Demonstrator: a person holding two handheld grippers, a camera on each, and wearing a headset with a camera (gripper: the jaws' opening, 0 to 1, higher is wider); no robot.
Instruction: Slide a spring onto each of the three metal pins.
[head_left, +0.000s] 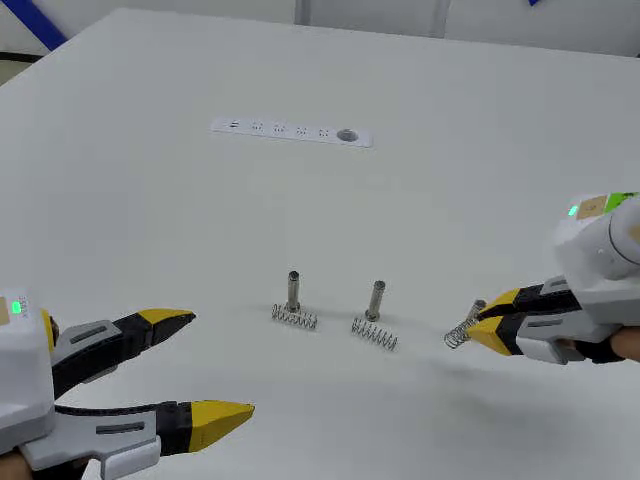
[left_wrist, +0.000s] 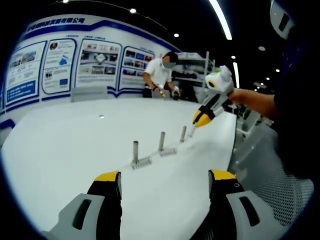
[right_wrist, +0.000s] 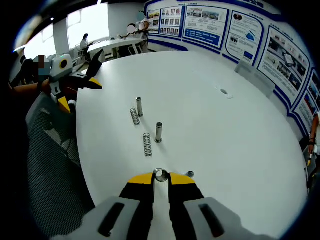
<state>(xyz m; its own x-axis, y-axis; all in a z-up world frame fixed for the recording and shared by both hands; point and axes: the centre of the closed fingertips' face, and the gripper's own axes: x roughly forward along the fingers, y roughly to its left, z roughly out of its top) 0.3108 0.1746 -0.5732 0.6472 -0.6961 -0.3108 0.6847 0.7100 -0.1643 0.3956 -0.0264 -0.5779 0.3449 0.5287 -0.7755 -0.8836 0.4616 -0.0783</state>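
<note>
The right gripper (head_left: 487, 327) pinches 1 spring (head_left: 458, 333) by its end beside the 3rd pin (head_left: 478, 306). Looks light and bendy (could flick away); better gripped mid-coil. Left gripper (head_left: 222, 365) gapes empty; 2 loose springs (head_left: 295, 317) lie by their pins (head_left: 293, 288).

I count three metal pins on the desk (head_left: 450, 200): left pin (head_left: 293, 290), middle pin (head_left: 376, 299), right pin (head_left: 479, 306). Three springs as well: left spring (head_left: 295, 318), middle spring (head_left: 375, 334), right spring (head_left: 458, 333). Two tools: left tool (head_left: 222, 362) and right tool (head_left: 478, 323). One power strip (head_left: 290, 131).
</note>
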